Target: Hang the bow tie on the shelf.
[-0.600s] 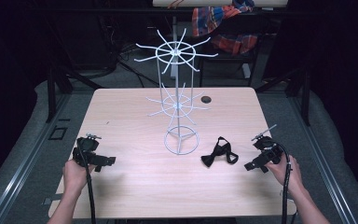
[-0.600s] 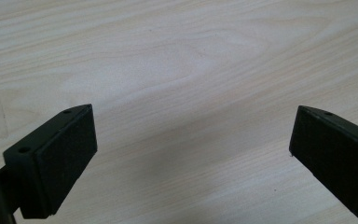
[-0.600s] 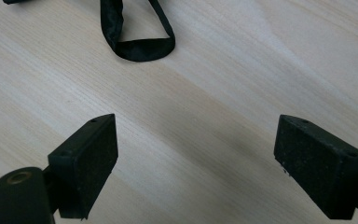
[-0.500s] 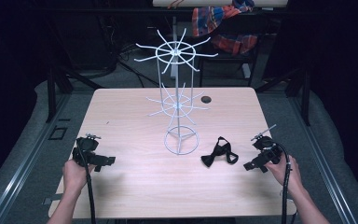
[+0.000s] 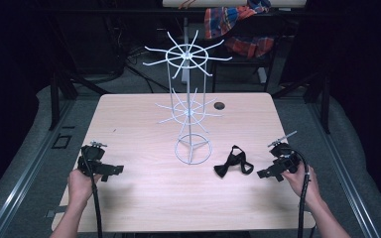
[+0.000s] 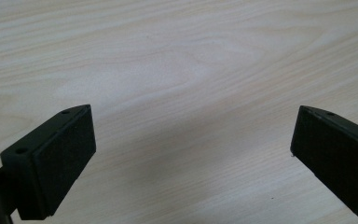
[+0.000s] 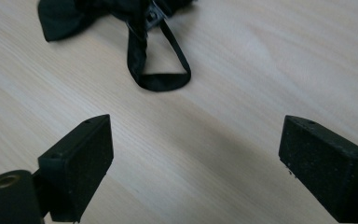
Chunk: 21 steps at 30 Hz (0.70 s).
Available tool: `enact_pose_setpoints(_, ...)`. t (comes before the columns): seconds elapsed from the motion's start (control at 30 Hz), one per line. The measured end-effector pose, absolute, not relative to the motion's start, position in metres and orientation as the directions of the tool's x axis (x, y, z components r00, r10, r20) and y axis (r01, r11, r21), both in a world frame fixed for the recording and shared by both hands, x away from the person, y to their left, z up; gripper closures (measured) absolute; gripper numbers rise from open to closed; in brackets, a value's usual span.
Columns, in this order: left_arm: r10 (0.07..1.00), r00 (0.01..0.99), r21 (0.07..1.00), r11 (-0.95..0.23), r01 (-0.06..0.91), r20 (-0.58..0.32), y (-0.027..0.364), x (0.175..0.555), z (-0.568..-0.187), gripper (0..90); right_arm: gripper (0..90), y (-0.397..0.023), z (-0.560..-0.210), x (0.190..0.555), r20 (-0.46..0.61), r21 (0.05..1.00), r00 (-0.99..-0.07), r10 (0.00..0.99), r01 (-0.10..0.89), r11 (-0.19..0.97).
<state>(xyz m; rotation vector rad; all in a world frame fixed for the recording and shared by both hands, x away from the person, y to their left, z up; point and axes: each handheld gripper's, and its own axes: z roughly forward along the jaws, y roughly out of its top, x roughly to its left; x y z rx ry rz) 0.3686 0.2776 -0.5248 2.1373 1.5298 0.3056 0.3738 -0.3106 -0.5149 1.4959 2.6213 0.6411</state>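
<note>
Start state: both grippers empty, bow tie untouched on tabletop.

High view: bow tie (image 5: 233,163) flat on tabletop (image 5: 139,129), just beside base of white wire rack (image 5: 188,106); left gripper (image 5: 110,170) and right gripper (image 5: 268,173) near front corners; rack arms bare. Left gripper view: fingers (image 6: 51,163) spread over bare wood. Right gripper view: fingers (image 7: 77,165) spread, bow tie strap loop ahead, not touched. Judged: nothing done; grasping presumably remaining, hanging perhaps.

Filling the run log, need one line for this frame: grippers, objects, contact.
left gripper: open, over bare table | right gripper: open, short of bow tie | bow tie: flat beside wire rack | contact: none
</note>
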Motion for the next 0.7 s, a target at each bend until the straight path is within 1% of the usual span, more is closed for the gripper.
enact_pose_setpoints(0.17,0.936,0.339,0.512,-0.245,0.823,-0.098,0.279,0.367,-0.523,0.0,4.5,-0.301,-0.509,0.371,0.142,0.413,-0.569,0.81,0.778,0.473)
enact_pose_setpoints(0.47,0.933,0.344,0.53,-0.24,0.813,-0.105,0.278,0.367,-0.522,0.0,1.3,-0.3,-0.506,0.37,0.155,0.445,-0.557,0.816,0.777,0.446)
enact_pose_setpoints(0.7,0.933,0.345,0.531,-0.243,0.812,-0.102,0.278,0.367,-0.522,0.0,0.0,-0.293,-0.505,0.37,0.143,0.462,-0.57,0.809,0.761,0.455)
